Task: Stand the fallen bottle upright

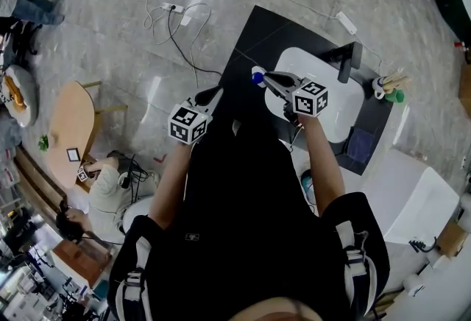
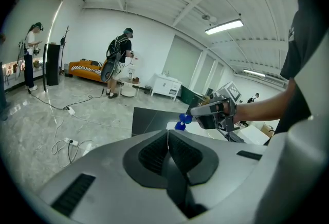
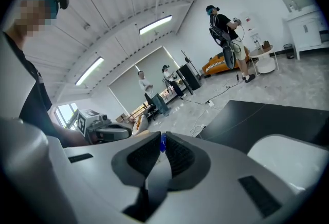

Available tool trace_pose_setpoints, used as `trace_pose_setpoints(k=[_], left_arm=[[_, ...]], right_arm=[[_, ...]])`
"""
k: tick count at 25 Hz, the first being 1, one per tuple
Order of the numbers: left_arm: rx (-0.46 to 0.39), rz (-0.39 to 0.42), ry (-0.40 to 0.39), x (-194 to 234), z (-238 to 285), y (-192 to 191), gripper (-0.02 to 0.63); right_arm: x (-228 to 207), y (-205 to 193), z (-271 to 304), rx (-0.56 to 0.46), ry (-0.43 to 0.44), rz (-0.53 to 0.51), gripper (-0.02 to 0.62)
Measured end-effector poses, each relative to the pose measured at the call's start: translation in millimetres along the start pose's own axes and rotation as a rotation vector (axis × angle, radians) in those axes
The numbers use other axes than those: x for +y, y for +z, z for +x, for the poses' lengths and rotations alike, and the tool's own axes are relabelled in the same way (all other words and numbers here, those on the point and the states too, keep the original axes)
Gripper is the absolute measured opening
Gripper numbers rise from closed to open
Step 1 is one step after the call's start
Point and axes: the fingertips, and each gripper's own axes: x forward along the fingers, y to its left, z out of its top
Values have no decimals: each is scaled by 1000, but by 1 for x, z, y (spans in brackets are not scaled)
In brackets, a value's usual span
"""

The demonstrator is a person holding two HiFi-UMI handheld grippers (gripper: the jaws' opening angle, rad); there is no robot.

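The left gripper [image 1: 215, 94] hung closed and empty, nearer the body. Beyond it, the right gripper [image 1: 265, 79] pinched the bottle [image 1: 256, 78] narrowly by its blue top, at the white surface's [image 1: 331, 102] left edge. Its long axis could not be read.

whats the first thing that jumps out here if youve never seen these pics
First the right gripper, pinching a small blue thing at its tip over a black mat, next to a white rounded tabletop. At its left in the head view, the left gripper has its jaws together on nothing. Both carry bold black-and-white marker cubes.
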Motion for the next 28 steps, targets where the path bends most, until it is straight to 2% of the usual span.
trace_pose_setpoints(k=[8,11,22,25,28], left_arm=[[7,13,-16,-8,8,6,15],[12,20,-22,-12,11,6,15],[18,37,-38,-19,17,10,15],[8,43,-44,-21,19,14,15],[-3,53,-55,-24,21,19,15]], right_arm=[[-13,9,-13,-46,-26,12,81],[-19,11,-21,-68,-42,20,60],[-22,13,-33,-104,-59,32,61],[-21,16,-41,-104,-96,-27,61],[-16,17,-54,-85,-177,-176,61]])
